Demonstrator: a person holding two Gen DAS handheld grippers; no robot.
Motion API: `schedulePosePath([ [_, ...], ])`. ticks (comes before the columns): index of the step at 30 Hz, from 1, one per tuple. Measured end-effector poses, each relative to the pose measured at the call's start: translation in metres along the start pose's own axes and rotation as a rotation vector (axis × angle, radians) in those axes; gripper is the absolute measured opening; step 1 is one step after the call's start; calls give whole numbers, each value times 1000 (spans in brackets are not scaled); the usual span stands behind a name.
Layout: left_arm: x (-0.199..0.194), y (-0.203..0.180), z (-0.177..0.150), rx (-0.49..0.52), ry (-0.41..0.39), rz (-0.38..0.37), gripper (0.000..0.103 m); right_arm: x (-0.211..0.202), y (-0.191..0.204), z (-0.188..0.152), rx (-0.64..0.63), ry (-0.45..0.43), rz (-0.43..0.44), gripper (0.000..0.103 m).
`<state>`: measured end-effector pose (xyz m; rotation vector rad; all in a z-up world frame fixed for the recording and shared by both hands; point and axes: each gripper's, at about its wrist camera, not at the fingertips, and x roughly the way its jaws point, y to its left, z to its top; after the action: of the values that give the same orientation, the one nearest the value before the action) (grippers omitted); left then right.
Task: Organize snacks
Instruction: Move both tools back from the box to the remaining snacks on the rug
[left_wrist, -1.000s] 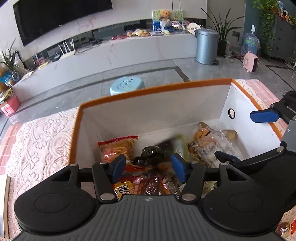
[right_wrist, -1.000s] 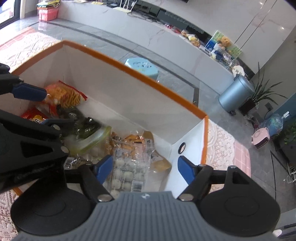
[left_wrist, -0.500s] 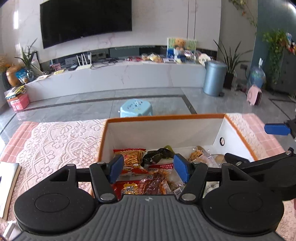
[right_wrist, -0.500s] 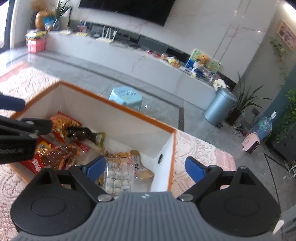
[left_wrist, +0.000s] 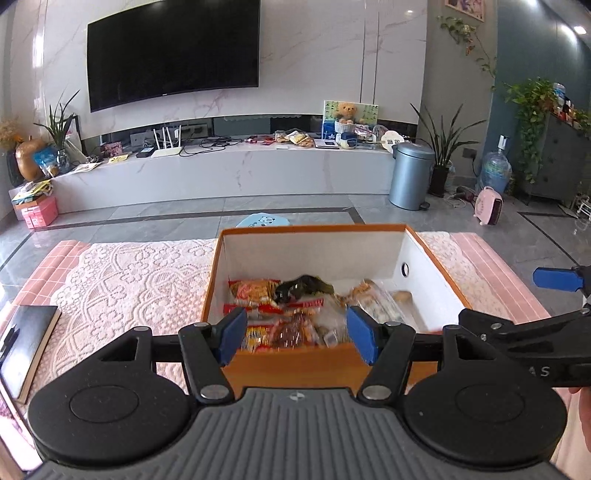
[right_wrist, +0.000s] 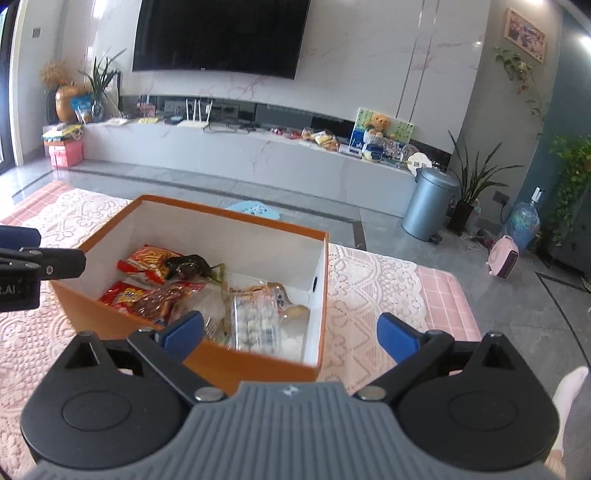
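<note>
An orange box with white inside (left_wrist: 417, 254) (right_wrist: 236, 236) stands on the lace-covered table and holds several snack packs: a red-orange chip bag (left_wrist: 253, 290) (right_wrist: 147, 260), a dark pack (left_wrist: 301, 286) (right_wrist: 188, 266), a red pack (right_wrist: 122, 297), and a clear pack of white balls (right_wrist: 255, 325). My left gripper (left_wrist: 297, 336) is open and empty, just before the box's near wall. My right gripper (right_wrist: 290, 336) is open and empty, above the box's near right corner.
A black notebook (left_wrist: 24, 341) lies at the table's left edge. A light blue stool (left_wrist: 262, 221) stands on the floor beyond the box. The right gripper's fingertip (left_wrist: 557, 278) shows at the right of the left wrist view.
Both grippers have pulled back and up out of the box, so the whole box and room now show. Both stay open and empty.
</note>
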<state>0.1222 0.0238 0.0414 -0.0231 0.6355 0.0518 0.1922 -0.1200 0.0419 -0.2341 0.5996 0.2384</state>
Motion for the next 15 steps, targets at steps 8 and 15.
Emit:
schedulePosePath([
  [8,-18,-4,-32,22,25,-56,74,-43,6,-49,80,-57,9,99],
  [15,-21,-2,-62,22,94,-141,74,-67,16,-91,98,-69,-18,99],
])
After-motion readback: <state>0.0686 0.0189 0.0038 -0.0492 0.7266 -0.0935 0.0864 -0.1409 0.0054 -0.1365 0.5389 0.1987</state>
